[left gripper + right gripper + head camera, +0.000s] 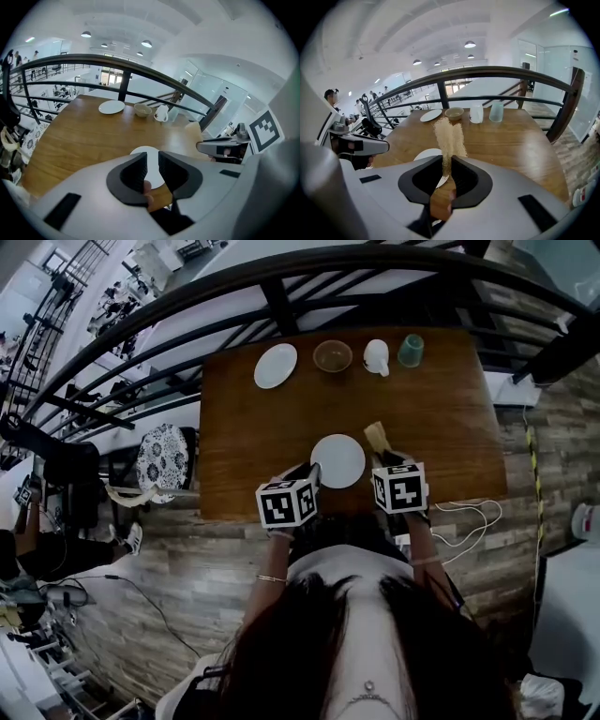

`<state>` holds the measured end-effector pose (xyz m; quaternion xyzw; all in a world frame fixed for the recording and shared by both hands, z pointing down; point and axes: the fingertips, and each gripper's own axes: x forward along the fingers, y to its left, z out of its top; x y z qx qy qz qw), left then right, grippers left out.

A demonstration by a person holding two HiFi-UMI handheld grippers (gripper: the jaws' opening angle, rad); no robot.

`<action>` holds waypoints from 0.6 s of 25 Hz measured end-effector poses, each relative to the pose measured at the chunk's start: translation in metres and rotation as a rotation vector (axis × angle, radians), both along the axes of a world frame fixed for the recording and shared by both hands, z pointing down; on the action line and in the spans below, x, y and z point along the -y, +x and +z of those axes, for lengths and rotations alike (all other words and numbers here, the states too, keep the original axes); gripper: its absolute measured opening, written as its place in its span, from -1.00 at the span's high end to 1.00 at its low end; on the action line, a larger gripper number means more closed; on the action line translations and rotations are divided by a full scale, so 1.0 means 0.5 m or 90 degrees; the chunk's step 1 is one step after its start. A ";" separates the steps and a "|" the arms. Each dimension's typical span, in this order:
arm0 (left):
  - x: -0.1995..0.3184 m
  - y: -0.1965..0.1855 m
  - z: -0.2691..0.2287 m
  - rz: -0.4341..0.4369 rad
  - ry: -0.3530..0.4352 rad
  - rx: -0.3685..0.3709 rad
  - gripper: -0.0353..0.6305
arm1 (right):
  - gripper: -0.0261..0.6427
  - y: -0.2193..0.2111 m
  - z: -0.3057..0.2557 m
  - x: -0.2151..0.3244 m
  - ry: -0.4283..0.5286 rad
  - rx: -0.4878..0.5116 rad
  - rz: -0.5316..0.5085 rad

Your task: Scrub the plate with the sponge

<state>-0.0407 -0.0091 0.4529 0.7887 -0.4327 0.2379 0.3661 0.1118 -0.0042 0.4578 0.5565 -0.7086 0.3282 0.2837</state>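
Observation:
A small white plate (337, 460) lies on the wooden table (441, 418) near its front edge. My right gripper (382, 457) hovers at the plate's right side, shut on a thin tan sponge (377, 435) that sticks up from its jaws. In the right gripper view the sponge (449, 136) stands upright between the pads, with the plate (426, 153) below and to the left. My left gripper (314, 472) hangs over the plate's near left rim. Its jaws stand a narrow gap apart with nothing in them, and the plate (145, 152) shows through the gap.
Along the table's far edge stand a second white plate (276, 365), a bowl (333, 355), a white mug (376, 356) and a green cup (411, 350). A dark railing (281, 306) runs behind the table. A patterned chair (165, 456) sits at the left.

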 end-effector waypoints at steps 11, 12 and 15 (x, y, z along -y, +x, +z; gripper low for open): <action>0.006 0.037 -0.078 0.021 0.067 -0.005 0.71 | 0.69 0.029 -0.074 -0.014 0.055 -0.004 0.018; 0.006 0.042 -0.085 0.023 0.073 -0.006 0.71 | 0.70 0.031 -0.081 -0.014 0.062 -0.004 0.019; 0.012 0.055 -0.106 0.030 0.092 -0.006 0.74 | 0.70 0.036 -0.100 -0.009 0.078 -0.006 0.020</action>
